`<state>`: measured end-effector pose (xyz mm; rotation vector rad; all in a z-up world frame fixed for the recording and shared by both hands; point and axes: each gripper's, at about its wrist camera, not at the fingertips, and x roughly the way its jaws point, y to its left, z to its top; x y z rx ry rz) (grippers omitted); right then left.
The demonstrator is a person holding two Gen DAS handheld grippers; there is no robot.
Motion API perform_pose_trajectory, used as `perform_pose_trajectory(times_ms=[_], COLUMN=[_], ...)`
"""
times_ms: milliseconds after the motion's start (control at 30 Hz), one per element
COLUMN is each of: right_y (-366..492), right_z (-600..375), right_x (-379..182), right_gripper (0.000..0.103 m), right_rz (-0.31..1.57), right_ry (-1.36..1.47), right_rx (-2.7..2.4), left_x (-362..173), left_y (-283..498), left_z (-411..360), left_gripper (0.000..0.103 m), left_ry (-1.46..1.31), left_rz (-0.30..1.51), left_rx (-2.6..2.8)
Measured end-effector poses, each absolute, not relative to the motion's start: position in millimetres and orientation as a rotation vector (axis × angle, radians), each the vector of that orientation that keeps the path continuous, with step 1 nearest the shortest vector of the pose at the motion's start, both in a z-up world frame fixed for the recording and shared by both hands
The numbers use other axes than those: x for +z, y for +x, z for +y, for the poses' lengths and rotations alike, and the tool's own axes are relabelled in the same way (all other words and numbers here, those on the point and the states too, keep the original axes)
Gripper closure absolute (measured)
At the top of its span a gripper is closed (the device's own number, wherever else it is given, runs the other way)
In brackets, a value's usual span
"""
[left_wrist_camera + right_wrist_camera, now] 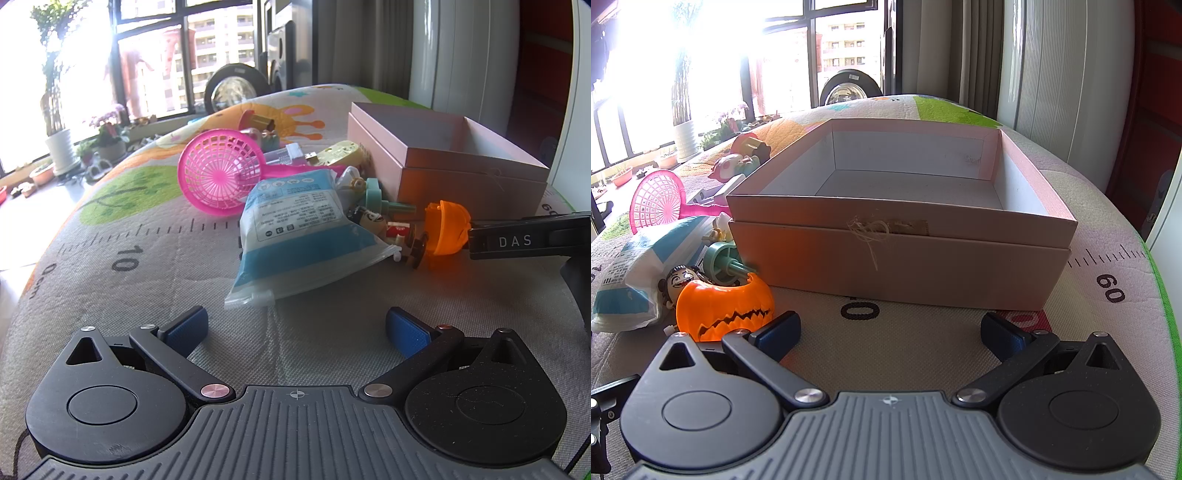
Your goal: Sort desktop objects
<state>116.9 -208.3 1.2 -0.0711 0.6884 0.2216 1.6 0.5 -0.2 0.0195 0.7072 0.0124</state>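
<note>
Both tongs spread, empty; left tongs, right tongs; matte cardboard box; glossy pumpkin.

Two wrist views, low over the mat, tilted down toward the window.
Left looks close at the toy pile, right squarely at the open box; both share box and orange pumpkin.
</note>
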Motion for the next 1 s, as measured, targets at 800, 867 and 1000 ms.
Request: perform_pose_trajectory(times_ms=[800,867,1000], right_y=[116.9,116.8,116.5], right_z=[-208.4,-208.5,-208.7], right_x=[1.5,1.6,1.7], right_gripper=[0.000,0.000,0.000], right_rz=[0.689,0.689,0.689], right_ry=[-0.071,-0.071,-0.071], right_rx=[0.221,0.221,0.221], left_x=[-1.1,-1.1,-1.3], left_y=[4.7,4.9,5.4], left_z=[0.0,0.0,0.0], left_gripper=[0.000,0.000,0.000], left_ry=[0.019,0.018,0.018], left_rz=[0.706,0.706,0.706], left_rx=[0.013,0.013,0.013])
